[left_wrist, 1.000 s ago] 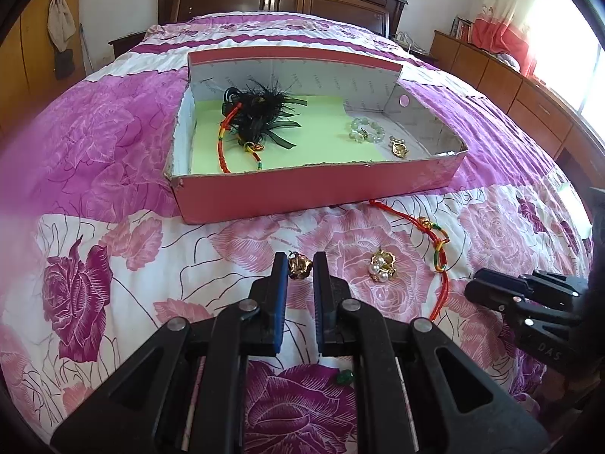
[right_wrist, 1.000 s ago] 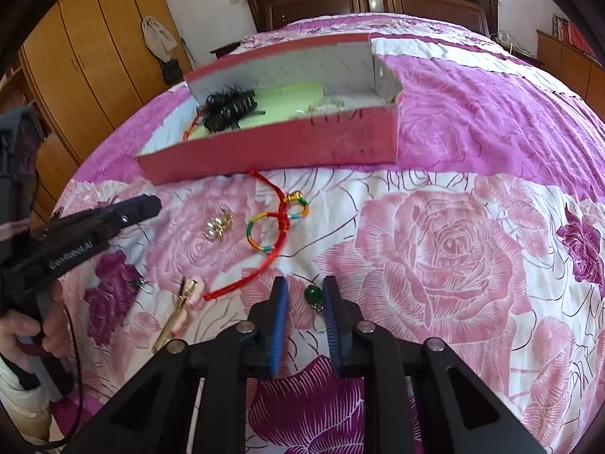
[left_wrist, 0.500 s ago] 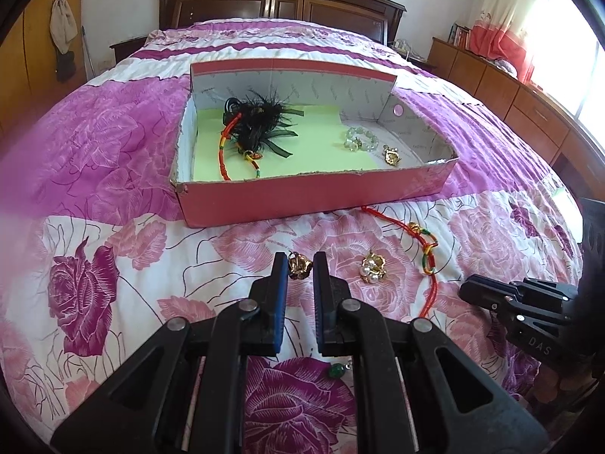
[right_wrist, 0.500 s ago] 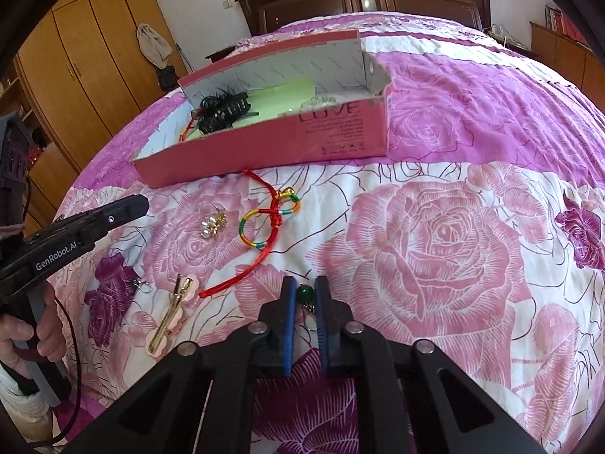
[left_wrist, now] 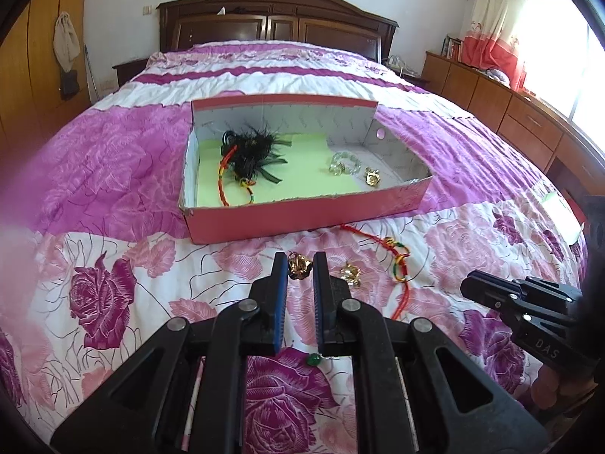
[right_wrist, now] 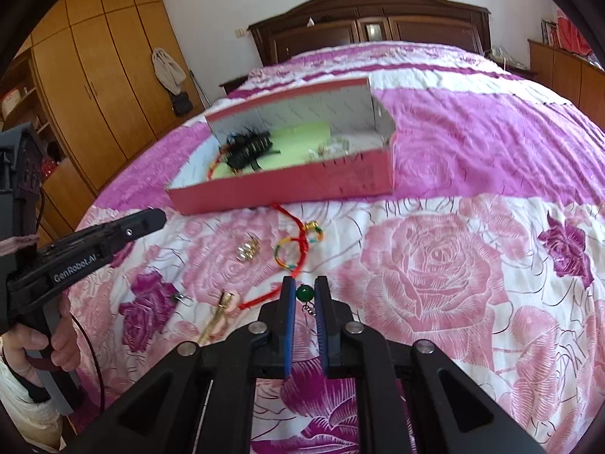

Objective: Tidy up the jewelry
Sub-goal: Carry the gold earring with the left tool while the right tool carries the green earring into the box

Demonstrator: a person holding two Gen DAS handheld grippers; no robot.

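Note:
A pink box (left_wrist: 302, 216) with a green lining lies on the bed and holds a black feather clip (left_wrist: 253, 149), a red cord, a clear bead bracelet (left_wrist: 345, 162) and a gold piece. My left gripper (left_wrist: 300, 263) is shut on a gold earring (left_wrist: 300, 266) and holds it above the bedspread. My right gripper (right_wrist: 304, 292) is shut on a green bead earring (right_wrist: 304, 294) and holds it above the bedspread. A gold pearl earring (left_wrist: 349, 273), a red braided cord bracelet (left_wrist: 399, 268) and a second green bead earring (left_wrist: 314, 359) lie on the bedspread.
A gold hair clip (right_wrist: 217, 319) lies on the bedspread at the front left of the right wrist view. A wooden headboard (left_wrist: 276, 22) stands behind the bed, a wardrobe (right_wrist: 102, 87) to the left and low cabinets (left_wrist: 503, 106) to the right.
Both grippers have lifted up from the bedspread with their earrings. The right gripper's jaws closed on the green bead earring and raised it.

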